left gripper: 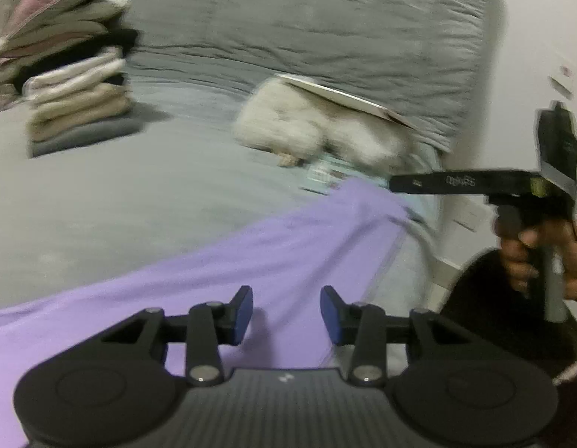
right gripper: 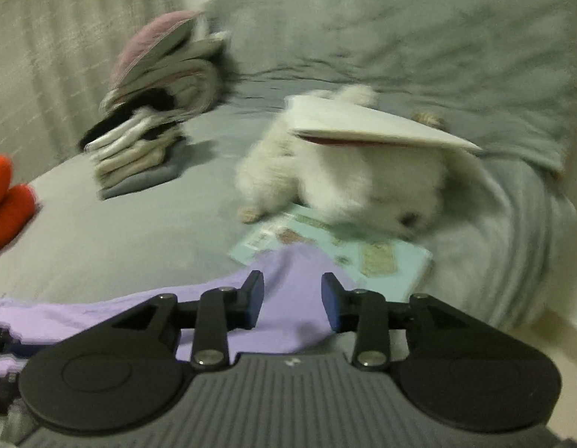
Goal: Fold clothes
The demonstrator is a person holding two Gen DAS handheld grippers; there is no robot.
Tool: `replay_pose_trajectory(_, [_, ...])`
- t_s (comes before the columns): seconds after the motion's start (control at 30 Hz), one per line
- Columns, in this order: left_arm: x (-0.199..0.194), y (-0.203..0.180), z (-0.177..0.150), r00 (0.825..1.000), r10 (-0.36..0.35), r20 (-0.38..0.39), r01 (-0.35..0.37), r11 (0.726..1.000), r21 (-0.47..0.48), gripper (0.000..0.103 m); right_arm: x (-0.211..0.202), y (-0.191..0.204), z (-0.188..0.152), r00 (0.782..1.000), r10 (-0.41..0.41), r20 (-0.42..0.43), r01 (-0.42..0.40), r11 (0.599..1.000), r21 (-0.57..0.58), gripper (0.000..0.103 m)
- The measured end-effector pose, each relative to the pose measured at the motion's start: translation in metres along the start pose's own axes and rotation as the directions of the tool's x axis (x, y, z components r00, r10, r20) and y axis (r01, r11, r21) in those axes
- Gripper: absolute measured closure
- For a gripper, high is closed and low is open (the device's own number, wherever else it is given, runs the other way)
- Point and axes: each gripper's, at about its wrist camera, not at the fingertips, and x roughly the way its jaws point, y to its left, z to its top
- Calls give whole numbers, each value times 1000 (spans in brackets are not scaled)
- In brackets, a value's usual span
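A lilac garment [left gripper: 251,257] lies spread on the grey bed, running from the lower left toward the right edge; it also shows in the right wrist view [right gripper: 288,298]. My left gripper [left gripper: 286,315] is open, just above the garment. My right gripper [right gripper: 291,300] is open over the garment's far end. The right gripper also shows in the left wrist view [left gripper: 391,183], held by a hand at the right, with its tip at the garment's far corner. A stack of folded clothes [left gripper: 77,108] stands at the back left [right gripper: 139,149].
A white fluffy toy [right gripper: 344,179] with a flat white card on top [right gripper: 381,130] lies on a pale blue booklet [right gripper: 363,257] beyond the garment. Pillows [left gripper: 61,3] lean behind the stack. An orange object [right gripper: 6,201] is at the left. A white wall [left gripper: 531,56] borders the bed's right.
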Motion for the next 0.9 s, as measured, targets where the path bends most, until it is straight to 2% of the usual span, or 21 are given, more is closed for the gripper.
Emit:
replay_pose_trajectory(0.17, [-8, 35, 2, 991, 130, 22, -128, 989, -78, 62, 16, 33, 8, 991, 131, -38, -136, 978, -159, 65])
replay_pose_trajectory(0.3, [-17, 59, -3, 968, 247, 31, -241, 962, -131, 60, 36, 58, 6, 974, 203, -98, -222, 941, -255, 75])
replay_pose_trajectory(0.4, [-27, 76, -7, 939, 343, 36, -334, 930, -152, 58, 50, 72, 0, 969, 214, -127, -243, 921, -303, 80])
replay_pose_trajectory(0.5, [-41, 95, -14, 904, 425, 49, -411, 894, -178, 50, 60, 79, -7, 969, 208, -137, -243, 910, -336, 80])
replay_pose_trajectory(0.57, [-47, 110, -20, 874, 484, 38, -470, 863, -187, 45, 64, 82, -12, 969, 202, -141, -239, 904, -355, 80])
replay_pose_trajectory(0.73, [-58, 145, -32, 806, 593, -5, -580, 786, -214, 45, 65, 85, -18, 974, 188, -123, -222, 891, -395, 80])
replay_pose_trajectory(0.8, [-62, 156, -34, 793, 609, -11, -595, 771, -229, 45, 65, 85, -19, 976, 188, -113, -218, 891, -397, 82])
replay_pose_trajectory(0.9, [-65, 169, -33, 791, 611, -12, -593, 763, -257, 45, 65, 85, -19, 976, 191, -105, -217, 890, -402, 83])
